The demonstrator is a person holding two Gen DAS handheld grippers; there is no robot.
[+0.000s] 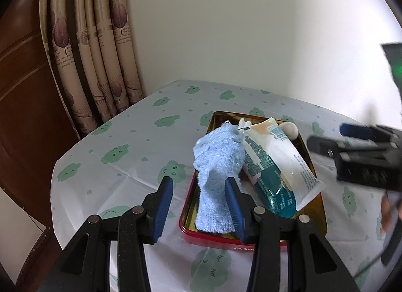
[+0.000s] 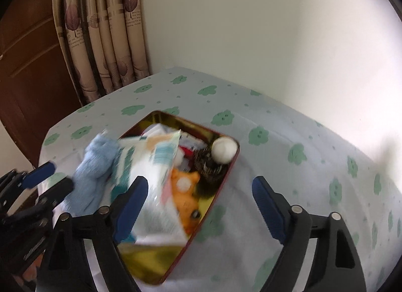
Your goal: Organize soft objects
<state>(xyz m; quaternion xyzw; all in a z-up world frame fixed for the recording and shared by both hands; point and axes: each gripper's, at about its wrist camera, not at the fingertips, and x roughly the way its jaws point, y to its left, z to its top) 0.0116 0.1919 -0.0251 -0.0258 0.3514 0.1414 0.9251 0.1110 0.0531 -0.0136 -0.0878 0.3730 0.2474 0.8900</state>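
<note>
We take the red tin (image 1: 213, 240) as our landmark; it sits on a table under a pale cloth (image 1: 120, 146) printed with green clouds. Our left gripper (image 1: 201, 206) hangs over the tin's near-left corner with its jaws set wide; the blue sock (image 1: 218, 171) lies between them, the right pad against the sock's edge, the left pad well clear of it. The sock drapes over the tin's left rim, one end down inside on the gold floor. Just right of the sock, a white and teal tube (image 1: 276, 166) lies lengthwise in the tin, its crimped end sticking out past the right rim. Its printing is too small to read. On the tin's near wall we make out only the letters "BAM".

Our right gripper (image 2: 201, 206) hovers over the tin's near-right edge, jaws wide and holding nothing; its left finger overlaps the tube. In that blurred view an orange toy (image 2: 184, 191), a white ball (image 2: 223, 150) and a dark bristly thing (image 2: 208, 166) fill the tin's right side.

Left and right of the tin the cloth lies bare. Beyond the tin the table meets a plain wall, and a curtain (image 1: 100, 53) with leaf prints hangs at the far-left corner.
</note>
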